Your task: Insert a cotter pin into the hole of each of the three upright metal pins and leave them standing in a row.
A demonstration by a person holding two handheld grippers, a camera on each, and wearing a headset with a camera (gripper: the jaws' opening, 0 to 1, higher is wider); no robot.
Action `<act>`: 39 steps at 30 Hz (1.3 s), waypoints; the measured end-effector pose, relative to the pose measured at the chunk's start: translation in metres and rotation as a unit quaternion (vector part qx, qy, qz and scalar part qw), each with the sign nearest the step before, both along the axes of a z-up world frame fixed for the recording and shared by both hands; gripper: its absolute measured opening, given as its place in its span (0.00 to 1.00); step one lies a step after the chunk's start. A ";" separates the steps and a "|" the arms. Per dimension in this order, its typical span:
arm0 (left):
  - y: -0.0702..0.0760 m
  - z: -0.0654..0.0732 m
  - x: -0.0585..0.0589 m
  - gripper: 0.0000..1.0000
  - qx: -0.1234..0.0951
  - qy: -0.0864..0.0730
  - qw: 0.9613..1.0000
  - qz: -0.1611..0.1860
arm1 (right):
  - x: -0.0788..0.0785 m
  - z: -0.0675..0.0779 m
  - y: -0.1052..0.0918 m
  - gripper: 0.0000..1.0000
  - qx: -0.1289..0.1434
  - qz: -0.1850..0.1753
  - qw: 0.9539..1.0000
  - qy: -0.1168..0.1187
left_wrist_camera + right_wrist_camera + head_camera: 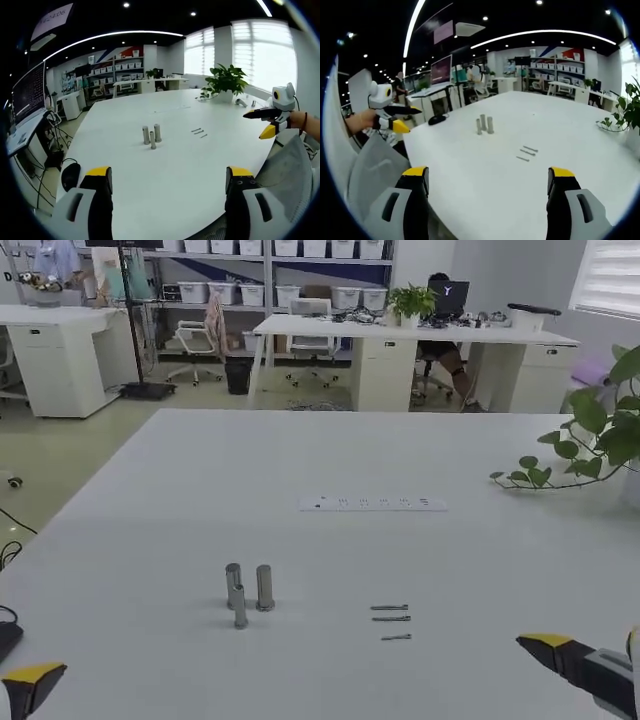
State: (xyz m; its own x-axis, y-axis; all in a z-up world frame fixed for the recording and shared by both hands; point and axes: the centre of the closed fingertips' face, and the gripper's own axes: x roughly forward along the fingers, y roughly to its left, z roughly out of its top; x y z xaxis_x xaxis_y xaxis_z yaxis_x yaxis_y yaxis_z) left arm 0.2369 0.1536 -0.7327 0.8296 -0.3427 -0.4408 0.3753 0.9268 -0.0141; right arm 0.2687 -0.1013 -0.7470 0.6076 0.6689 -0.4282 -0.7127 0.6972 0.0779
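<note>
Cotter pins, three thin silver metal slivers, lie right of centre, near three upright grey metal pins; light, slippery, we judge, best pinched mid-length. Left gripper and right gripper hover, jaws apart.

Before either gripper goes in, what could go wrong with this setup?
1. The three upright metal pins stand bunched close together; the wide-open left gripper reaching for one could topple its neighbours.
2. The cotter pins are thin and lie flat on the table, so jaws may slide off or push them away.
3. The holes in the pins are too small to make out here, so lining up a cotter pin may take several tries.
</note>
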 end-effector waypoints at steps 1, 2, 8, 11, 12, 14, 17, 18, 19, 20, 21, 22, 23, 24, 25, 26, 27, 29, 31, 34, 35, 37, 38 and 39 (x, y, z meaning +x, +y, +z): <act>0.000 0.000 0.001 0.92 -0.001 0.000 1.000 0.000 | 0.000 0.000 0.000 1.00 0.000 0.000 1.000 0.000; 0.000 0.000 0.001 0.90 -0.001 0.000 1.000 0.000 | 0.000 0.000 0.000 1.00 -0.001 0.001 1.000 0.000; 0.002 -0.001 0.008 0.82 -0.001 -0.004 1.000 0.002 | 0.001 0.002 0.001 0.96 0.001 0.005 1.000 0.001; 0.003 0.000 0.015 0.77 0.001 -0.009 1.000 0.000 | 0.002 0.004 0.003 0.94 0.006 0.007 1.000 0.001; 0.003 0.000 0.018 0.75 0.002 -0.012 1.000 -0.001 | 0.002 0.006 0.003 0.93 0.009 0.008 1.000 0.001; 0.004 -0.002 0.024 0.69 0.006 -0.011 1.000 -0.004 | 0.004 0.007 0.005 0.92 0.011 0.010 1.000 0.000; 0.004 -0.003 0.031 0.61 0.011 -0.013 1.000 -0.009 | 0.005 0.007 0.006 0.91 0.011 0.013 1.000 -0.001; 0.004 -0.003 0.036 0.59 0.011 -0.014 1.000 -0.010 | 0.005 0.007 0.007 0.90 0.011 0.016 1.000 0.001; 0.004 -0.003 0.038 0.59 0.010 -0.015 1.000 -0.010 | 0.005 0.006 0.008 0.90 0.011 0.017 1.000 0.002; 0.003 -0.004 0.043 0.59 0.009 -0.016 1.000 -0.012 | 0.005 0.005 0.009 0.90 0.008 0.020 1.000 0.003; 0.003 -0.004 0.046 0.58 0.008 -0.016 1.000 -0.013 | 0.005 0.005 0.010 0.90 0.006 0.022 1.000 0.003; 0.002 -0.004 0.050 0.57 0.009 -0.017 1.000 -0.015 | 0.005 0.004 0.010 0.89 0.004 0.025 1.000 0.003; 0.001 -0.004 0.053 0.57 0.010 -0.018 1.000 -0.016 | 0.005 0.003 0.011 0.89 0.002 0.027 1.000 0.004; 0.001 -0.004 0.055 0.56 0.011 -0.019 1.000 -0.017 | 0.005 0.002 0.011 0.89 0.000 0.028 1.000 0.005; 0.000 -0.004 0.060 0.56 0.012 -0.020 1.000 -0.019 | 0.006 0.002 0.011 0.89 -0.001 0.030 1.000 0.005; 0.000 -0.005 0.063 0.55 0.013 -0.020 1.000 -0.020 | 0.006 0.001 0.011 0.89 -0.001 0.031 1.000 0.005; -0.001 -0.005 0.067 0.54 0.013 -0.021 0.999 -0.022 | 0.007 0.001 0.012 0.88 0.000 0.031 0.999 0.007; -0.003 -0.006 0.075 0.53 0.011 -0.022 0.999 -0.024 | 0.009 0.002 0.011 0.86 0.002 0.030 1.000 0.005; -0.005 -0.006 0.082 0.50 0.007 -0.026 0.999 -0.027 | 0.012 0.002 0.011 0.84 0.001 0.030 1.000 0.004; -0.006 -0.007 0.093 0.46 -0.004 -0.031 0.999 -0.023 | 0.016 0.002 0.010 0.82 0.002 0.029 1.000 0.003; -0.006 -0.008 0.096 0.46 -0.009 -0.027 0.999 -0.021 | 0.016 0.002 0.009 0.81 0.002 0.029 1.000 0.003; -0.008 -0.010 0.103 0.45 -0.022 -0.027 0.999 -0.020 | 0.018 0.001 0.009 0.81 0.004 0.027 1.000 0.004; -0.008 -0.011 0.106 0.44 -0.027 -0.026 0.999 -0.018 | 0.019 0.001 0.009 0.81 0.004 0.027 1.000 0.004; -0.008 -0.013 0.110 0.44 -0.031 -0.025 0.999 -0.019 | 0.020 0.000 0.009 0.80 0.003 0.027 1.000 0.004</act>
